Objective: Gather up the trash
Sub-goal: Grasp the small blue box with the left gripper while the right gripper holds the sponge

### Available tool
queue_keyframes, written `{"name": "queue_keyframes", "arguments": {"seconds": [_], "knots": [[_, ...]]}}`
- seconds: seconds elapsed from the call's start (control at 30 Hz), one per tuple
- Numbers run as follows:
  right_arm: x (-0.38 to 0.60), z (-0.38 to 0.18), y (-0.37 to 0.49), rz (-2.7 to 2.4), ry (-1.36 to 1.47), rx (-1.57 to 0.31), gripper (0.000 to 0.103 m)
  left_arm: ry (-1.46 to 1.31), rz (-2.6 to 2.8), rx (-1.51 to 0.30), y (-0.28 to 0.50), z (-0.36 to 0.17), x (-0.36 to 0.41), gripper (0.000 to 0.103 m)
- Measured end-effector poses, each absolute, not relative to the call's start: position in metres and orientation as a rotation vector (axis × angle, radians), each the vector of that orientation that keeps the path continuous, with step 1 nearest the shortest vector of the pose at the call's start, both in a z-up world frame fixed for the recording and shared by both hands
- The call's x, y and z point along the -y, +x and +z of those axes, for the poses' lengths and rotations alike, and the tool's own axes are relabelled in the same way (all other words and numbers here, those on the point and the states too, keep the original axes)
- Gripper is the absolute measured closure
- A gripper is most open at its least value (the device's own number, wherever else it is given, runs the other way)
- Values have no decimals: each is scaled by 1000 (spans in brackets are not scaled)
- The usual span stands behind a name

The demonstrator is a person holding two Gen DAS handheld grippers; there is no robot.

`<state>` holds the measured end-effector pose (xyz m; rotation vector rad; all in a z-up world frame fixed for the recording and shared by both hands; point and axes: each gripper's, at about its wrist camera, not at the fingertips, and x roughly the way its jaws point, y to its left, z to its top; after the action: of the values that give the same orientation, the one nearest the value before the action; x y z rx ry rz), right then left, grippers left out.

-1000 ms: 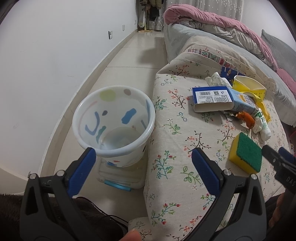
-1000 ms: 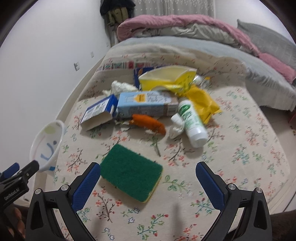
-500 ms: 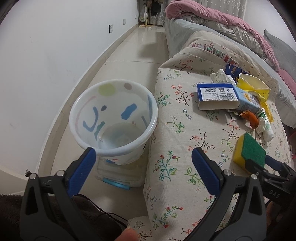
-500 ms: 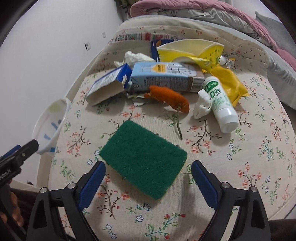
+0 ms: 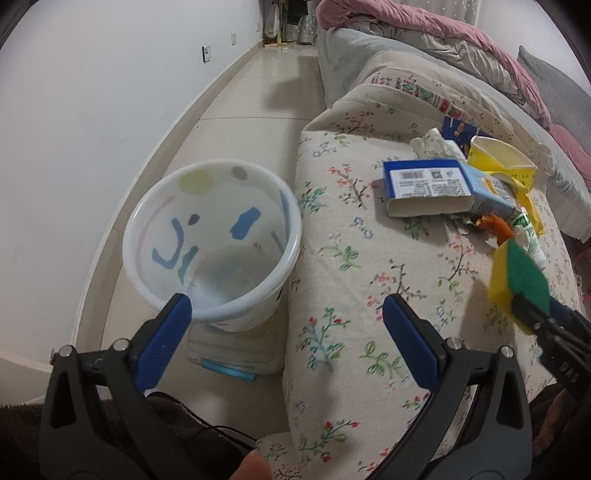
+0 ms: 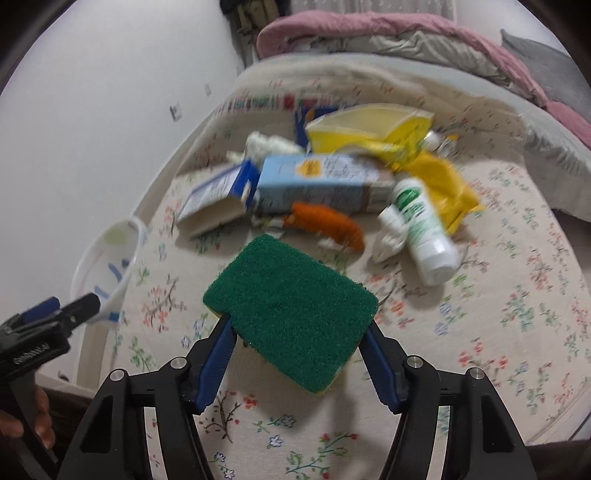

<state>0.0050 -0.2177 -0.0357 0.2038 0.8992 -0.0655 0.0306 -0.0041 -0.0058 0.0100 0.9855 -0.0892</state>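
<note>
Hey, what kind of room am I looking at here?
Most likely a bedroom in a home: a bed heaped with a pink quilt and grey pillow, a floral cover strewn with trash, and a small plastic bin on the tiled floor.

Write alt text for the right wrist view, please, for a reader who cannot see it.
The right gripper has just closed its jaws on a green sponge above a flowered cover. Behind it lie boxes, an orange scrap and a white bottle; a white bin stands at left.

carton print (image 6: pixel 314 173): blurred, unreadable;
sponge (image 6: pixel 291 314): near corners hidden behind blue pads, contact unclear;
clear box (image 5: pixel 229 354): beneath bucket (image 5: pixel 212 240), mostly hidden;
bottle (image 5: pixel 528 238): beyond sponge, partly covered
</note>
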Motion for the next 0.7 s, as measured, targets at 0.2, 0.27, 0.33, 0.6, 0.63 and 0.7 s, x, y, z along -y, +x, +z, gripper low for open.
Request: {"name": "queue_keyframes", "arguments": {"seconds": [0.2,0.27,0.33,0.6,0.63,0.7], "knots": [[240,-20,-2,-137,217,-850,35,-15,-161,-1013,47,-3,22,0],[250,-18,-4,-158,232,-839,35,-45,-194,-1028,55,-2,29,0],[260,-16,-6,-185,246,-831,35,-75,-220,-1042,63,-1,35,0],[292,-21,-12,-244,310,-830,35,-92,-296,-1063,98,9,72,0],[295,-22,-12,-248,316,-830,35,-90,-304,-1067,103,10,79,0],[299,-23,-15,-254,323,-830,35,-78,-306,-1070,110,8,88,0]]}}
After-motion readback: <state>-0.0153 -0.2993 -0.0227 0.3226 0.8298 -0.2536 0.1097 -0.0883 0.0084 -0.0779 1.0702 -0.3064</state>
